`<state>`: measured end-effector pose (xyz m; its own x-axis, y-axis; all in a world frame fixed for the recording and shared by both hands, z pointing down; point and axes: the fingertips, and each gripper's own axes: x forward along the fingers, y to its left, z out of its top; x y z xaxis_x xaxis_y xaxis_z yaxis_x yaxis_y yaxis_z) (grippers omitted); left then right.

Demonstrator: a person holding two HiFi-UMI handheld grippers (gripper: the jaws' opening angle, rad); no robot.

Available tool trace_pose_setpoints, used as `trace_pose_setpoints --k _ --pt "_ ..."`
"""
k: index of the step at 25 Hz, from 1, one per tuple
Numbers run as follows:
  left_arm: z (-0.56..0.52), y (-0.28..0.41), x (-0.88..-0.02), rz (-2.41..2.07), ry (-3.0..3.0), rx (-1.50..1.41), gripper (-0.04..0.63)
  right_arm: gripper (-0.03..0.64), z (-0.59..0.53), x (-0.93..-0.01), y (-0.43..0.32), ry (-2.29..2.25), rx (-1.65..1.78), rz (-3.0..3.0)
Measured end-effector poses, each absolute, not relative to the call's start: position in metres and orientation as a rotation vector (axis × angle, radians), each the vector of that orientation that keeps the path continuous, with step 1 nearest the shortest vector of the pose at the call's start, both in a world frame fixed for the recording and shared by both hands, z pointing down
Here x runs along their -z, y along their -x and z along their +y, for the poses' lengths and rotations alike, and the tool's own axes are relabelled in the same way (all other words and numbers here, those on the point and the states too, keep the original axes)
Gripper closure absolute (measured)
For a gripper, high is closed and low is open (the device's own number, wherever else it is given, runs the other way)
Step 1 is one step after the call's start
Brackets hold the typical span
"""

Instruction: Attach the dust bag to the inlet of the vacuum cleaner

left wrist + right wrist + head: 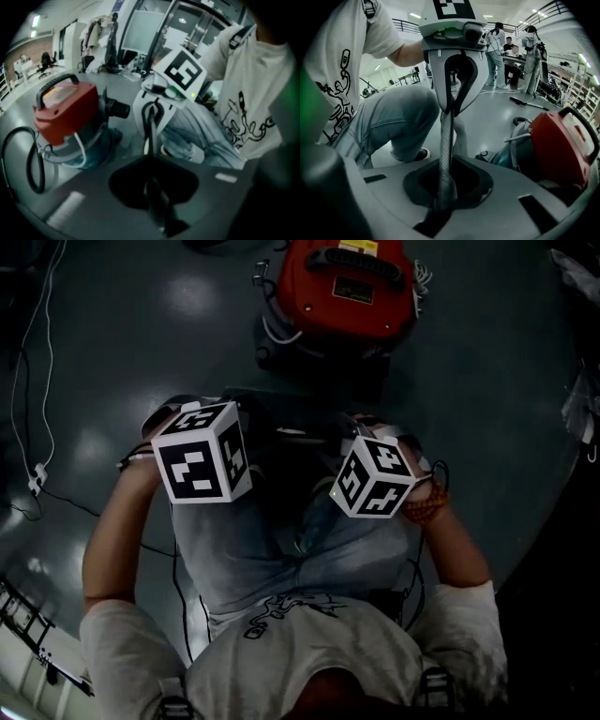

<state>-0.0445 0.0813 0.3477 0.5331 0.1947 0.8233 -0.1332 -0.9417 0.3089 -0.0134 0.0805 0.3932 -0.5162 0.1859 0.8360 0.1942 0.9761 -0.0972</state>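
Where the grey floor (pixel 112 352) spread under everything, one red-topped vacuum cleaner (pixel 342 287) stood just beyond the two grippers, its black ribbed port (pixel 117 110) on the side nearer them. One black hose (pixel 28 159) looped off it, partly cut by the frame edge. One person knelt or crouched behind both grippers, with bent jeans (pixel 393 122) close under them.

The left gripper (pixel 157 206) had its jaws nearly together, pinched on a thin band. The right gripper (pixel 440 206) was the same, nipped on the band's other end. The band ran straight from one gripper to the other. This was the dust bag (pixel 446 150), with only a narrow grey woven edge showing. In the head view it was lost in shadow between the two marker cubes (pixel 202 465).

Three people (pixel 494 42) stood far beyond the left gripper, small and indistinct.
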Motion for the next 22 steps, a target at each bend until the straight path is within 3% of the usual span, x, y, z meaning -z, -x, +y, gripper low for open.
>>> trace_pose_setpoints --k 14,22 --pt "0.024 -0.069 -0.360 0.066 -2.619 -1.331 0.557 0.583 0.023 -0.399 -0.106 -0.068 -0.010 -2.008" --pt "0.007 -0.074 -0.361 -0.043 -2.628 -1.351 0.558 0.581 -0.005 -0.395 -0.112 -0.069 0.053 -2.000"
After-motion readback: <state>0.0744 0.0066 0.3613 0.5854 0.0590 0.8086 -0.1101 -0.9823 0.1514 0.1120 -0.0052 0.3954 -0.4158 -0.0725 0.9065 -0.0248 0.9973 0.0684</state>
